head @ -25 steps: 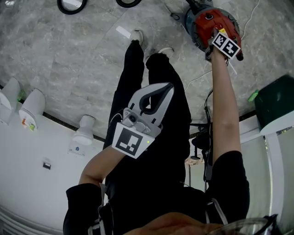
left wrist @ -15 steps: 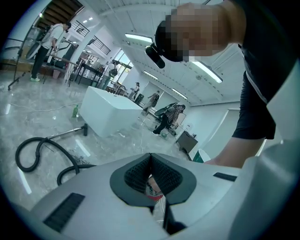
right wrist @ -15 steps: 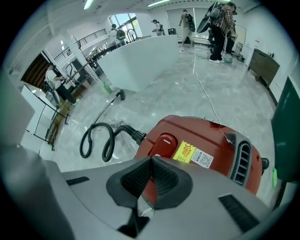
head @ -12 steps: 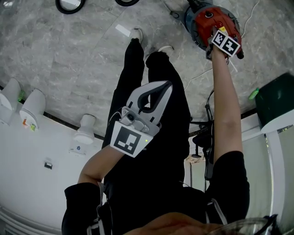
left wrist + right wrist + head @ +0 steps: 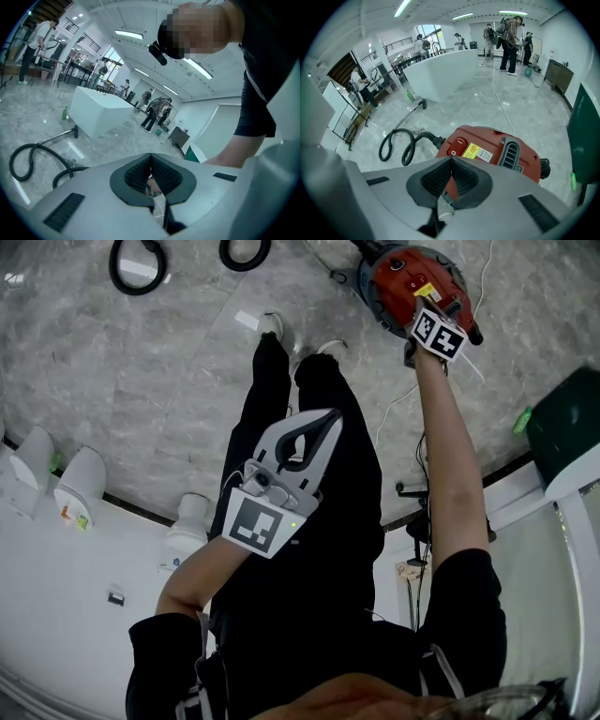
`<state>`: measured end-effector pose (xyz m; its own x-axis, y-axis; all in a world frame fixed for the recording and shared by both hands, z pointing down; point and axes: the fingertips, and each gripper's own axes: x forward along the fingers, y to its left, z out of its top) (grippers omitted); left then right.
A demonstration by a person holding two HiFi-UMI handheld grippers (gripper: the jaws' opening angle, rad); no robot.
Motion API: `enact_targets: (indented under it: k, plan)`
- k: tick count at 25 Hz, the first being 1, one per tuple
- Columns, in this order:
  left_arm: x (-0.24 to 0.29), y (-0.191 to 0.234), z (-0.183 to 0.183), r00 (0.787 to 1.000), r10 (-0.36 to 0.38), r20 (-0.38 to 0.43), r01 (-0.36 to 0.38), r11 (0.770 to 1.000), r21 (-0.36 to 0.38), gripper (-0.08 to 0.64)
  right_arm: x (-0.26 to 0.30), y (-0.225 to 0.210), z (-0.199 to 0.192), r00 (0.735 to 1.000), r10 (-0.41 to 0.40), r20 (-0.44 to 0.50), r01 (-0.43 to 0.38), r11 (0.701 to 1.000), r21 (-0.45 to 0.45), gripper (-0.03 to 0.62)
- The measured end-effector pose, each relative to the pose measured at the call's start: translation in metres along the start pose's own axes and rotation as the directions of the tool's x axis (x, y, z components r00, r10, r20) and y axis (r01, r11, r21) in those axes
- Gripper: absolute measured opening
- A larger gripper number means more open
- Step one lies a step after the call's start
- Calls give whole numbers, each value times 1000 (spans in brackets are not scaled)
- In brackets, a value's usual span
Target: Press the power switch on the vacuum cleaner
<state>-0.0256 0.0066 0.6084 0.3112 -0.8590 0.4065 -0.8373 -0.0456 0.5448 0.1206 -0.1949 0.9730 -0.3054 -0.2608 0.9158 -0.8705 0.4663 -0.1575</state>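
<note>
The red vacuum cleaner [image 5: 410,279] sits on the marble floor at the top right of the head view. In the right gripper view its body [image 5: 497,151] fills the middle, and the oval red power switch [image 5: 457,142] is on its top next to a yellow label. My right gripper [image 5: 451,160] is shut and empty, its tips just short of the switch and a little above the casing. In the head view only its marker cube [image 5: 437,334] shows, at the vacuum's near edge. My left gripper [image 5: 331,416] is shut on nothing, held in front of the person's legs.
The vacuum's black hose [image 5: 399,143] curls on the floor to its left, ending in a wand [image 5: 408,113]. A white cord [image 5: 500,106] trails across the floor. A dark green bin [image 5: 565,427] stands at the right, a white counter [image 5: 440,73] behind. People stand far off.
The head view has tilted, so the vacuum and right gripper sit higher and further left in frame. The right gripper stays at the vacuum's near edge. The left gripper has barely moved.
</note>
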Motion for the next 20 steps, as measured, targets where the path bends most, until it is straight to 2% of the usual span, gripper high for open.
enact_targets:
  k: [6,11,17,20]
  plan:
    - [0,-22,4,999,-32,-21,33,999,37,18,-54,15,4,997,43,65,-44,999,8,18]
    - [2,-39,21,999,-54,5,54,997,55,18,-111,26,5,992,55,117,-53,998,-17,18]
    - [-14,-77,43,991,-132,18,129,986,108,18,-211,53,2,977,77,197,-67,996,-59,18]
    - [-31,-88,50,986,-168,3,165,974,156,18,-261,69,2,963,85,257,-80,996,-29,18]
